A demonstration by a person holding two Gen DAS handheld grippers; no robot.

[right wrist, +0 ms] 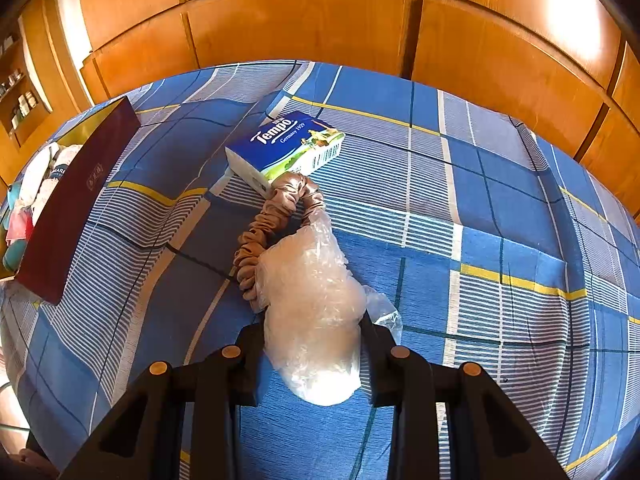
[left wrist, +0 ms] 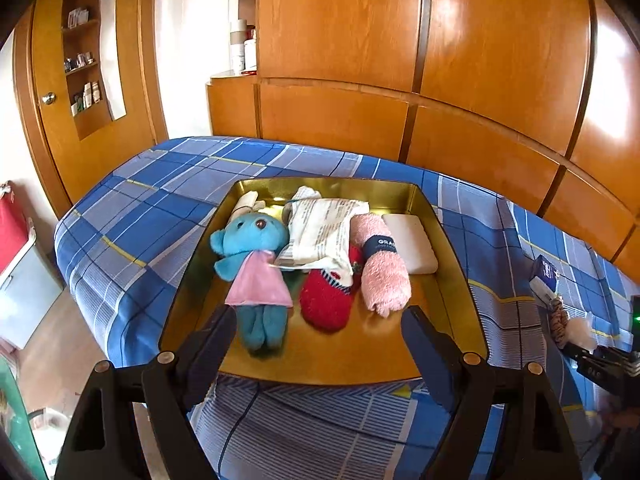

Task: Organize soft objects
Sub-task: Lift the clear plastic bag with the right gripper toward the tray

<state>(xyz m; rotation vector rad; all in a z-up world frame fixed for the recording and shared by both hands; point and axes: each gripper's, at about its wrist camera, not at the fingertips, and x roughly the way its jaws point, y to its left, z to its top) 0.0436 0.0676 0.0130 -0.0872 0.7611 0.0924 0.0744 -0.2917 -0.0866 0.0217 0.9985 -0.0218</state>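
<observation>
Right claw (right wrist: 312,356) pinches a crumpled clear plastic bag (right wrist: 310,304); both fingers press against its sides, low over the bedsheet (right wrist: 500,208). Bag's far end overlaps a tan fabric scrunchie (right wrist: 276,216), which lies flat on the sheet. Scrunchie's far loop touches the near corner of a blue tissue pack (right wrist: 286,148) (label reads "Tempo"). Pack lies flat, beyond the scrunchie.

Left claw (left wrist: 316,332) spread wide, nothing between its fingers, hovering at the near edge of a gold tray (left wrist: 452,280). Tray sits on the bedsheet (left wrist: 140,208).

Inside the tray, left to right:
- blue stuffed bear (left wrist: 252,248) in a pink dress, on its back, legs toward the claw
- white printed packet (left wrist: 324,228), lying partly over the bear's shoulder and over the red sock
- red sock (left wrist: 326,300), under the packet, toe toward the near edge
- pink rolled towel (left wrist: 384,276) with a dark band, just beside the sock
- white pad (left wrist: 412,244), touching the towel's right side, against the tray's right wall

Something pale lies behind the bear's head; cannot tell what.

From the right wrist view the tray's outer wall (right wrist: 68,208) is dark maroon, well apart from the bag, at far left. Wood wardrobe panels (left wrist: 400,60) stand behind the bed.
</observation>
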